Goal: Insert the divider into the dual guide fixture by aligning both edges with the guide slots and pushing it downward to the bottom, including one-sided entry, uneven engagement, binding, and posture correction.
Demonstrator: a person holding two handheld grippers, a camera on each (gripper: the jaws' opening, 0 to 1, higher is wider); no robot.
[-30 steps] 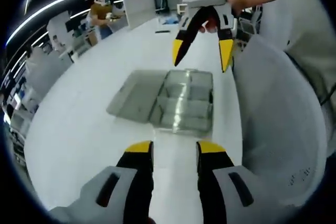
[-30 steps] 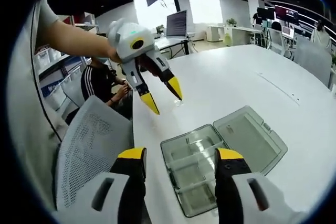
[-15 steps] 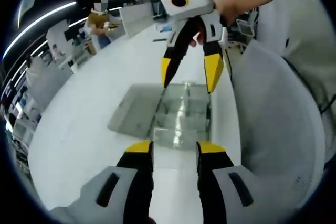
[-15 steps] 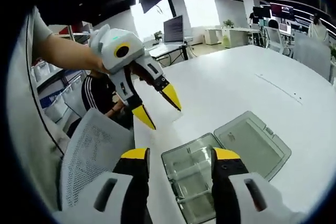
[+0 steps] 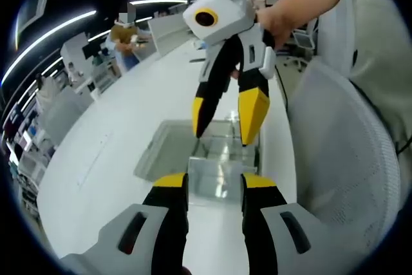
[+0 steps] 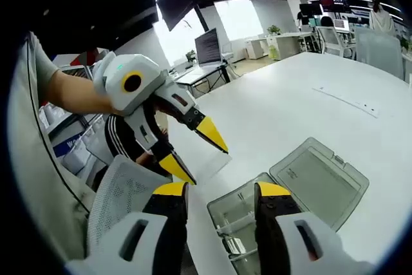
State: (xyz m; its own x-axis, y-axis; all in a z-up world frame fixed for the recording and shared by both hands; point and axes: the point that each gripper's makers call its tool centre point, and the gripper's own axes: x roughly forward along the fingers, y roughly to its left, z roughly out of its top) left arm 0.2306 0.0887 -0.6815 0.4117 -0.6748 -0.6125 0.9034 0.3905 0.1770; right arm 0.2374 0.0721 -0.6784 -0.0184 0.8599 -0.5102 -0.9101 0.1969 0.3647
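A clear compartment box (image 5: 222, 145) lies on the white table with its lid (image 5: 161, 152) folded open to the left. My left gripper (image 5: 214, 185) is just short of the box, and a clear flat divider (image 5: 215, 175) seems to sit between its jaws. In the right gripper view the left gripper (image 6: 196, 152) hangs above the table edge with the pale divider (image 6: 209, 164) at its tips. My right gripper (image 5: 225, 120) hovers open over the box, holding nothing. In its own view my right gripper (image 6: 222, 194) frames the box (image 6: 230, 212) and lid (image 6: 318, 178).
A white mesh chair (image 5: 341, 159) stands against the table's near edge, also seen as the chair (image 6: 122, 191). The white table (image 6: 290, 107) stretches far beyond the box. A person sits at a desk (image 5: 125, 27) in the background. Monitors (image 6: 209, 46) stand farther off.
Both grippers have drawn closer to each other and lower over the box. The box now sits right at my left jaws' tips. Neither gripper's jaw gap has visibly altered.
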